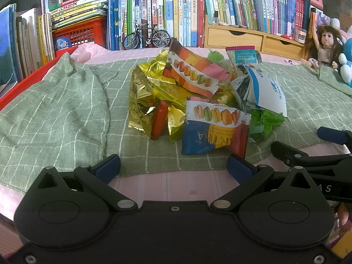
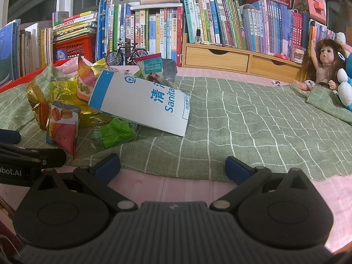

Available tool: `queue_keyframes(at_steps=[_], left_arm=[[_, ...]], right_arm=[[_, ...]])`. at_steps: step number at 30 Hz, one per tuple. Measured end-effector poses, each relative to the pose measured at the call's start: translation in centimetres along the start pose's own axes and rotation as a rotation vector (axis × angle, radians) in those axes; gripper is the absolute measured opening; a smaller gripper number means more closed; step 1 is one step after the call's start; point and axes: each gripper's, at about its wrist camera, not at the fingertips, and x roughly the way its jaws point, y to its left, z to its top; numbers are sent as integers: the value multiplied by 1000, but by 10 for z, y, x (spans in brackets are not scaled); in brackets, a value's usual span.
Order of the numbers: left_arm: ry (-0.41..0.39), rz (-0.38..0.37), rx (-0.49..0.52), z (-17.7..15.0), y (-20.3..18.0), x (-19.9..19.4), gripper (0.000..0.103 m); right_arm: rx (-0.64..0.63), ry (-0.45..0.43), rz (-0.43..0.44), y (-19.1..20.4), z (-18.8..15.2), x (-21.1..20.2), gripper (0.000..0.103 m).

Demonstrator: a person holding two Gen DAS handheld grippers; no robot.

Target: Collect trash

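A heap of trash lies on a green checked cloth: gold foil wrappers, two macaron snack packets, a white and blue sanitary bag, crumpled green paper and a teal packet. My left gripper stands open just short of the heap, nothing between its fingers. My right gripper is open too, over the cloth's near edge right of the heap. The macaron packet sits at that view's left.
Rows of books, a red crate, a model bicycle and wooden drawers line the back. A doll and a blue plush toy sit at the far right. A pink sheet lies under the cloth.
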Motion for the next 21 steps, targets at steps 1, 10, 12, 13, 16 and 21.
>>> queue_keyframes(at_steps=[1,10,12,13,16,21], left_arm=[[-2,0,2,0,0,0,103],[5,-3,5,0,2,3,103],[6,-3,6,1,1,2,103],[9,-3,5,1,1,2,103],[23,-5,9,6,1,3,103],[-3,-15,15,15,6,-4,103]], right_arm=[[0,3,-1,0,0,0,103],[6,26,-4,0,5,1,103],[10,26,-8,1,6,2,103],[12,26,-9,1,6,2,103],[12,32,-6,0,8,3,103],[45,24,27,-9,17,-3,103]])
